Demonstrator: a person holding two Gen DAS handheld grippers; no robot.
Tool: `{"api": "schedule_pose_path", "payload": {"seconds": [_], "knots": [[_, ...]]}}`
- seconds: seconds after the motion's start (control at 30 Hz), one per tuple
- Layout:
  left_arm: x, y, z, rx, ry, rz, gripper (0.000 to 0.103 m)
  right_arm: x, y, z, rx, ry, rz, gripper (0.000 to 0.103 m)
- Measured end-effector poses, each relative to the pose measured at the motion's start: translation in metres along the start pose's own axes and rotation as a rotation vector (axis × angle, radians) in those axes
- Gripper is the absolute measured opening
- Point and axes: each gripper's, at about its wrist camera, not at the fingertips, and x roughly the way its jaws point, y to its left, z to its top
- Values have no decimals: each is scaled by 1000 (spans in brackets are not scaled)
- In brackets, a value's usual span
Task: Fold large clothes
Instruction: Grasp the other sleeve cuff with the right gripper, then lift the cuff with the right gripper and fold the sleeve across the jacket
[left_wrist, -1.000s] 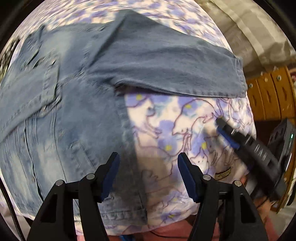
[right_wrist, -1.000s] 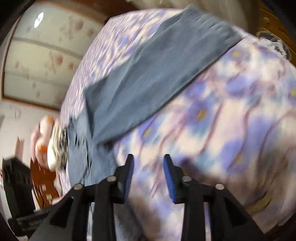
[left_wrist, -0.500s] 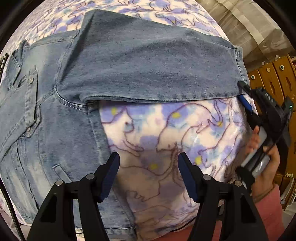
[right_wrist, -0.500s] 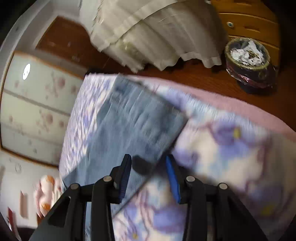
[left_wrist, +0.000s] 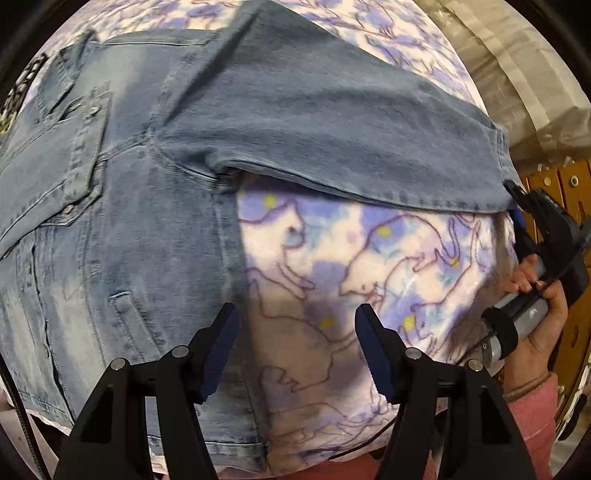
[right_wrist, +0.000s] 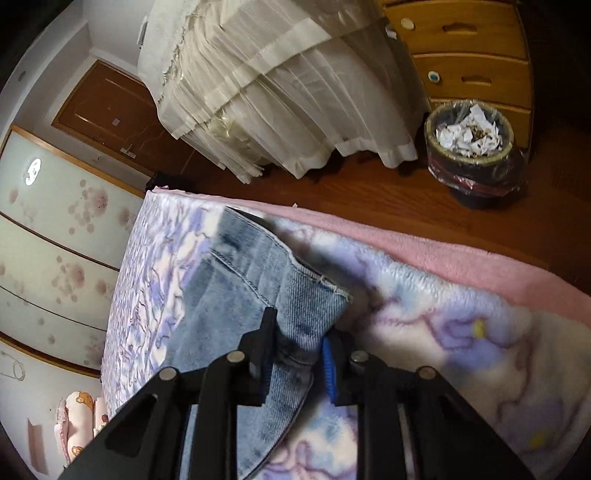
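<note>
A big blue denim jacket (left_wrist: 122, 229) lies spread out flat on a bed, on top of a soft fuzzy blanket with purple, blue and white animal shapes (left_wrist: 369, 266). One long sleeve of the jacket (left_wrist: 332, 140) stretches out sideways across the blanket, and its cuff (right_wrist: 295, 291) sits close to the edge of the bed. In the left wrist view, the left tongs (left_wrist: 295, 350) point almost straight down. They are wide open and hold nothing. They hang over the blanket just beside the long side seam of the jacket, with one black finger with a blue pad (left_wrist: 218, 350) over the denim edge and the other over the blanket. In the right wrist view, the right tongs (right_wrist: 295, 362) are at the end of the sleeve. Their jaws are closing, and the denim of the cuff is bunched up between the two blue pads. In the left wrist view you can see a hand (left_wrist: 535, 314) in a pink sleeve (left_wrist: 532, 406) holding the handle of the right tongs at the far end of the sleeve. A pink edge of bedding (right_wrist: 461, 254) runs along the side of the bed. Past it is a brown wooden floor (right_wrist: 369, 192). On the floor stands a round dark bin full of crumpled white paper (right_wrist: 472, 147), near a pale wooden chest of drawers (right_wrist: 469, 48) and a hanging cream curtain (right_wrist: 277, 96).
</note>
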Motion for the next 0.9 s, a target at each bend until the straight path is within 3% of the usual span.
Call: {"api": "schedule_pose_path", "payload": {"seconds": [0.27, 0.5, 0.57, 0.77, 0.9], "knots": [[-35, 48, -15, -112, -39, -16, 64, -55, 51, -4, -102, -137, 12, 18], [-62, 96, -20, -187, -18, -97, 64, -93, 107, -15, -183, -168, 66, 17], [-72, 112, -17, -163, -35, -82, 71, -105, 125, -23, -208, -191, 101, 16], [-90, 142, -4, -37, -79, -71, 73, -137, 180, -63, -312, -249, 166, 15], [-108, 175, 1, 11, -103, -117, 82, -157, 222, -103, -388, -297, 163, 14]]}}
